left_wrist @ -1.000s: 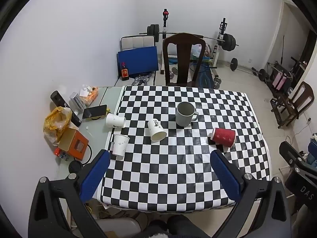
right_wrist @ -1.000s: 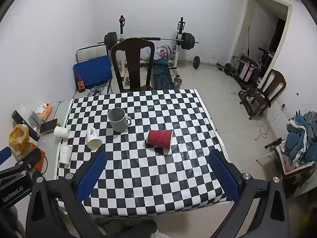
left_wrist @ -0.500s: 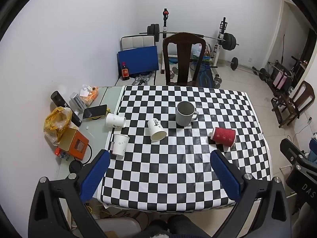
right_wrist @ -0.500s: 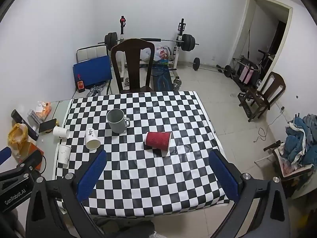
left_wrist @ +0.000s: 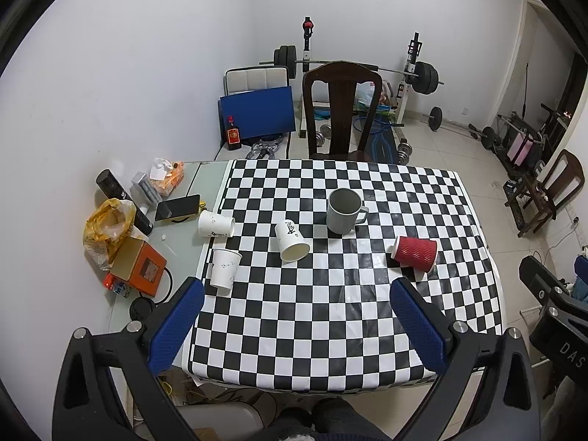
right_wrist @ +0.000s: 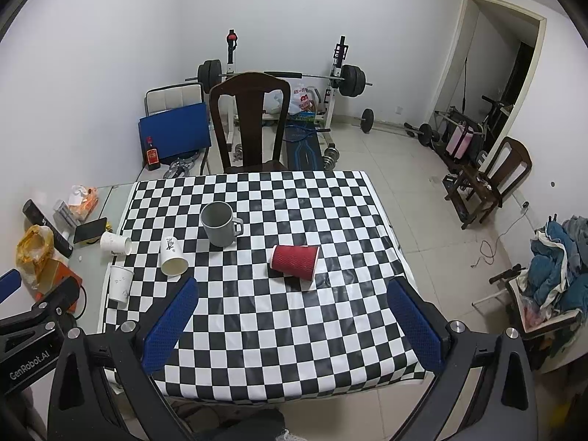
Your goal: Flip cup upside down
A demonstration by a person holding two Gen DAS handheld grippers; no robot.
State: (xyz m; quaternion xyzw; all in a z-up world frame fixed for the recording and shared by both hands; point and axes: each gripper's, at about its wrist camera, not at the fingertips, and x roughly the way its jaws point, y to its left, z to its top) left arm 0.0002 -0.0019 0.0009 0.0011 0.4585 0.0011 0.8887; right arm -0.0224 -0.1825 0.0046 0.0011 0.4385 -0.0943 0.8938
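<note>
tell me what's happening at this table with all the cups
A person holds a gripper in each hand above the checkered table, and both the left gripper and right gripper are open and hold nothing. The gray mug stands upright. The red cup and a white paper cup lie on their sides. Nothing is flipped yet.

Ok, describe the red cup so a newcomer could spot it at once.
Start at the checkered table in front of the dark wooden chair. Toward its right side, nearer than the upright grey mug, the red cup lies on its side with its mouth facing right. It is the only red, ribbed cup; the other paper cups are white and sit toward the left edge.
</note>
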